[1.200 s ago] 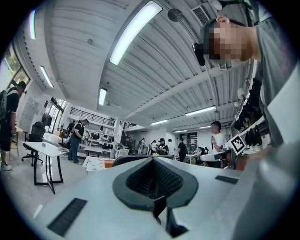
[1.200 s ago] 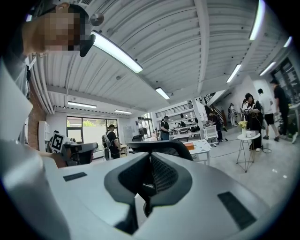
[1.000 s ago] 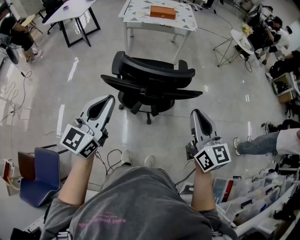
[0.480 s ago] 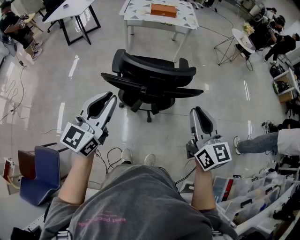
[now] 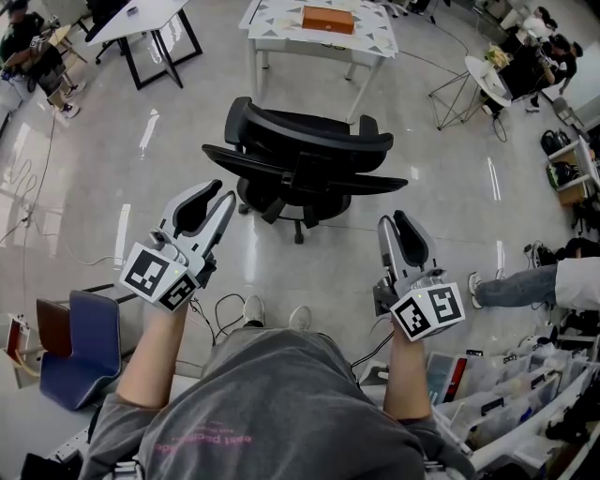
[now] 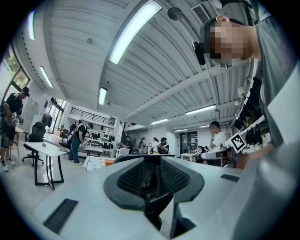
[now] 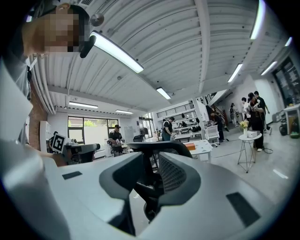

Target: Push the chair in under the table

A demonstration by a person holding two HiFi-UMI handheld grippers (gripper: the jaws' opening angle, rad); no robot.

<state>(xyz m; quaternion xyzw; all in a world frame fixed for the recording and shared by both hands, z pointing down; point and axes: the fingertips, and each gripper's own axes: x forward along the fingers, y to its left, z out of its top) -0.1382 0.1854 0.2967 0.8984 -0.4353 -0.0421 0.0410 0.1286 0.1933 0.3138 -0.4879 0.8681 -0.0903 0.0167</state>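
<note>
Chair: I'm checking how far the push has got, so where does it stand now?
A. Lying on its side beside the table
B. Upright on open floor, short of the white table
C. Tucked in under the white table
B: the chair stands upright on the floor, its seat wholly on the near side of the table that bears the orange box, not under the tabletop.

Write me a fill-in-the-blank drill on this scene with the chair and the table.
The office chair is ___ in colour.
The orange box lies on top of the white ___.
The chair is not yet pushed ___ the table.
Missing words: black; table; under.
</note>
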